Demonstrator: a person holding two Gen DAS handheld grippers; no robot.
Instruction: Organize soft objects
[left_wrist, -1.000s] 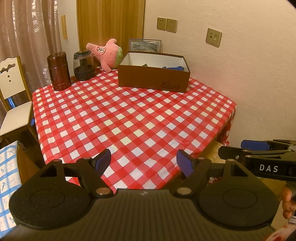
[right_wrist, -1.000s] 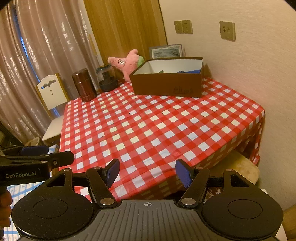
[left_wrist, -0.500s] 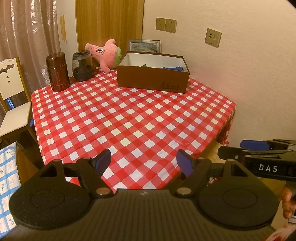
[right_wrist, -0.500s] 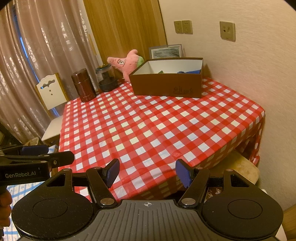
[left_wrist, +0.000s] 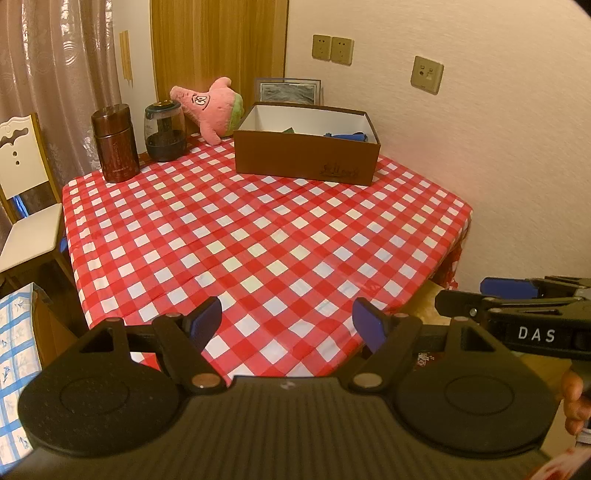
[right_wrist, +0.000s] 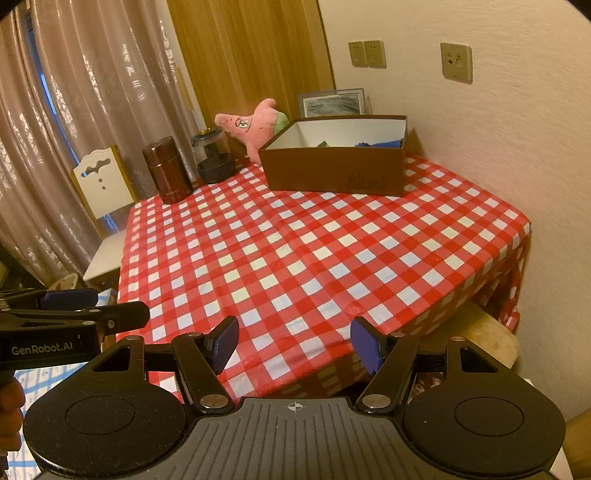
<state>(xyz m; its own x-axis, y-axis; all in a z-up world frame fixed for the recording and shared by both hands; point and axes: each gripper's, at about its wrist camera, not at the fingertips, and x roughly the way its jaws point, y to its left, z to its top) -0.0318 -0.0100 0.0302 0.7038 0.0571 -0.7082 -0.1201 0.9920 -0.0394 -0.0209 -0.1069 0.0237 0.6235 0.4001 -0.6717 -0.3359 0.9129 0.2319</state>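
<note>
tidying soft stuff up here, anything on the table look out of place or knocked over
One thing: the pink star plush lies tilted at the table's far edge, outside and to the left of the brown box, which already holds some green and blue items. The brown canister and glass jar stand upright. Nothing looks spilled or damaged.
</note>
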